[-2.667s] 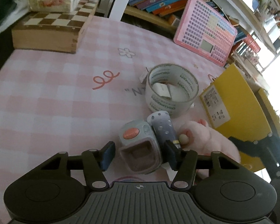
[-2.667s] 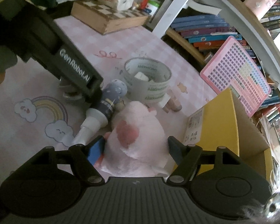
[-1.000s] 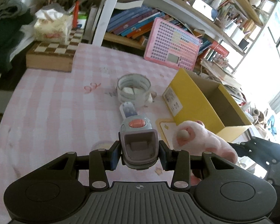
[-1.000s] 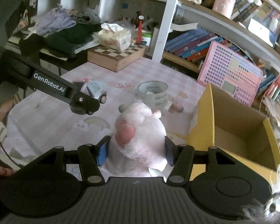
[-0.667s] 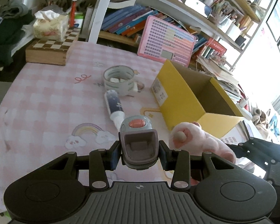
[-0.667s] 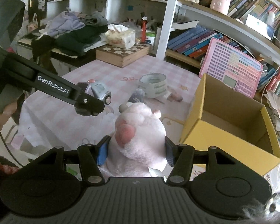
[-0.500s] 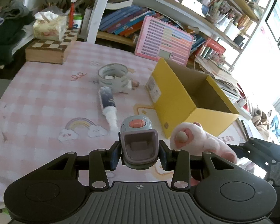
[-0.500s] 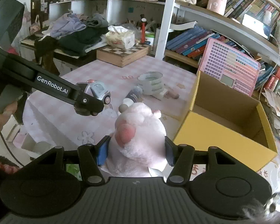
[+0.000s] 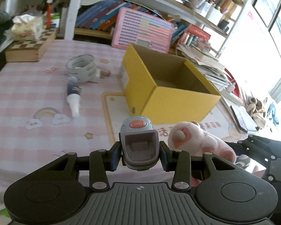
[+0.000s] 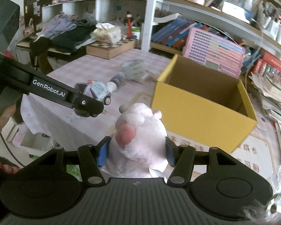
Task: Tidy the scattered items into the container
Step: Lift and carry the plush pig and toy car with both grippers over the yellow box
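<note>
My left gripper [image 9: 139,155] is shut on a small grey toy car [image 9: 138,142] with a pink roof light, held in the air in front of the open yellow cardboard box [image 9: 166,86]. My right gripper [image 10: 135,152] is shut on a pink plush paw [image 10: 140,136], also lifted, just short of the yellow cardboard box [image 10: 200,105]. In the right wrist view the left gripper [image 10: 91,103] with the toy car [image 10: 98,91] hangs to the left of the plush. A dark tube with a white cap [image 9: 73,93] and a wide tape roll [image 9: 81,67] lie on the pink checked tablecloth [image 9: 28,93].
A wooden chessboard box [image 9: 28,48] with a tissue pack stands at the table's far left. A pink keyboard toy [image 9: 142,30] leans against bookshelves behind the box. A small wooden piece [image 9: 105,73] lies by the tape roll. Piled clothes [image 10: 65,31] sit on a side desk.
Both grippers have carried their loads to the right, toward the yellow box, which now sits nearer the middle of both views. The tube and tape roll have slid leftward. Both grips are unchanged.
</note>
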Demonstrator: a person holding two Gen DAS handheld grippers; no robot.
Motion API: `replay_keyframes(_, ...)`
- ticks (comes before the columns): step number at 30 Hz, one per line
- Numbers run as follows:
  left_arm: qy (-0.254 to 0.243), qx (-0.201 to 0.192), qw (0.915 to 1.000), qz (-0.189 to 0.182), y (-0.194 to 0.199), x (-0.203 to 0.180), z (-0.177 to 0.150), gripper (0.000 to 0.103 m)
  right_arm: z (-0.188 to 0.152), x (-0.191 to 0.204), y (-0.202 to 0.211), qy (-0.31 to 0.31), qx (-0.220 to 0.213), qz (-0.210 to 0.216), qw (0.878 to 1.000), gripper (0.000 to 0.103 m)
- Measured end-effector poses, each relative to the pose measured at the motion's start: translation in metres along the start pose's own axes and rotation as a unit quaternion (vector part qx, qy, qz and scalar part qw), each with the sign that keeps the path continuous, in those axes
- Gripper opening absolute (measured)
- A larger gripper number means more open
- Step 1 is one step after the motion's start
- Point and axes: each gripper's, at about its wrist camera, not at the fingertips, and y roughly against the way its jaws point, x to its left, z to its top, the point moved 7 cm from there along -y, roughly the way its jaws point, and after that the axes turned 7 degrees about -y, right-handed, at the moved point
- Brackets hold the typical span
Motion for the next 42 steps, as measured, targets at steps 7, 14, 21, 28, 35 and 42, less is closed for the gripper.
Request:
replay_keyframes(7,-0.024,0.011,0.9995,-0.018,-0.011,-0.029,-0.001,0.04,-0.014,-0.023,0.013,-0.025,0.001,-0.019,1.0,0.056)
replay_keyframes(14,-0.047,0.017,0.9982,-0.035,-0.022,-0.053,0.002,0.041,-0.024,-0.044,0.024,-0.049,-0.002,-0.039,0.998,0.056)
replay_keyframes(21,-0.073,0.022,0.9961,-0.044,-0.03,-0.075,0.006,0.041,-0.031,-0.066,0.031,-0.072,-0.003,-0.055,0.996,0.057)
replay_keyframes(28,-0.099,0.029,0.9932,-0.054,-0.037,-0.092,0.009,0.041,-0.035,-0.08,0.033,-0.089,-0.002,-0.061,0.994,0.057)
replay_keyframes(35,-0.123,0.018,0.9903,-0.063,-0.045,-0.098,0.023,0.041,-0.027,-0.09,0.027,-0.093,-0.009,-0.072,0.993,0.057)
replay_keyframes(42,-0.154,-0.02,0.9849,-0.077,-0.051,-0.105,0.059,0.041,-0.008,-0.109,0.025,-0.091,-0.042,-0.096,0.99,0.057)
